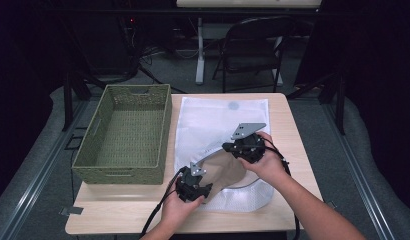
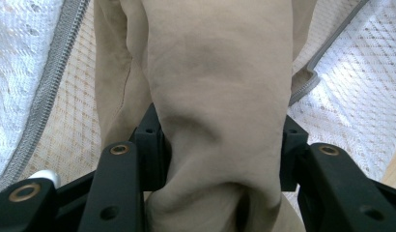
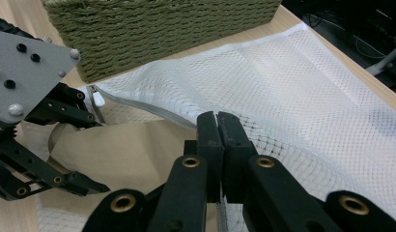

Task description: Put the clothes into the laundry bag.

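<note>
Table (image 1: 293,150): light wood top, person's forearms in from near edge.
Basket (image 1: 124,132): green woven, rectangular, on table's left side, just beside the mesh bag; seen in right gripper view (image 3: 157,29) as a wall right behind the bag.
Chair (image 1: 253,50): dark folding type, on floor beyond far edge, well apart from the work.
Mesh bag (image 1: 220,125): white net w/ grey zipper (image 2: 36,96), flat at table centre, mouth toward the person and held open. White zipper pull (image 3: 97,99) lies near the basket corner.
Cloth (image 1: 225,170): beige, bunched, partly inside bag mouth, near front of table; bag's zipper edge curves over and around it.
Left gripper (image 1: 193,189): at bag mouth, near edge. Jaws about half apart, one each side of a thick fold of cloth (image 2: 220,121), pads pressing into it – clenched on the cloth.
Right gripper (image 1: 245,145): above and right of cloth. Jaws (image 3: 219,145) fully together, pinching the bag's upper mesh layer by the zipper edge, lifting it off the cloth.
</note>
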Available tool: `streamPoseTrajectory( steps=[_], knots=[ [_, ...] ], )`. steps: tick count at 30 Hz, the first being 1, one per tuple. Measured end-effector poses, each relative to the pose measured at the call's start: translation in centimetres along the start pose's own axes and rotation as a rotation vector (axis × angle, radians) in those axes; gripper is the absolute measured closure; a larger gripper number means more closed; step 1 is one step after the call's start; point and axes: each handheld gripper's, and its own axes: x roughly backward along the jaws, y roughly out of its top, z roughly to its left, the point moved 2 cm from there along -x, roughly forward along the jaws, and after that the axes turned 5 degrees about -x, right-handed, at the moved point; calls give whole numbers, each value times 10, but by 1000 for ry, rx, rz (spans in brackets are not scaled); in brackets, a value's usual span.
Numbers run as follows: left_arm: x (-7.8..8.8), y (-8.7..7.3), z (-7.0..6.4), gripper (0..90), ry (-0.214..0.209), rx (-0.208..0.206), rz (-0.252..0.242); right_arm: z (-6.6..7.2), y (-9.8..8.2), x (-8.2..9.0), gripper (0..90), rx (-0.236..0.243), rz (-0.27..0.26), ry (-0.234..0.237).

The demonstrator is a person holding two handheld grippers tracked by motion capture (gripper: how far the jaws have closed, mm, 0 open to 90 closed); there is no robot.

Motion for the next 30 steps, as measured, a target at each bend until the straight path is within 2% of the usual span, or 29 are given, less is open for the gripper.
streamPoseTrajectory(
  steps=[7,11,12,13,14,21,24,30],
  knots=[
    [2,2,1,558,-6,27,-16,1,0,1,886,2,0,6],
    [3,6,0,567,2,33,-22,2,0,1,886,6,-4,5],
    [3,7,1,569,-2,24,-16,2,0,2,886,6,-2,7],
    [3,8,-1,571,3,38,-24,3,0,2,886,6,-4,5],
    [3,9,0,573,3,27,-19,3,1,2,886,4,-6,6],
    [1,21,-1,579,22,43,-38,4,2,2,886,8,-7,5],
    [0,27,-1,579,30,31,-36,4,2,2,886,7,-6,8],
    [-8,35,-1,579,37,51,-49,4,3,2,886,4,-10,11]
  ],
)
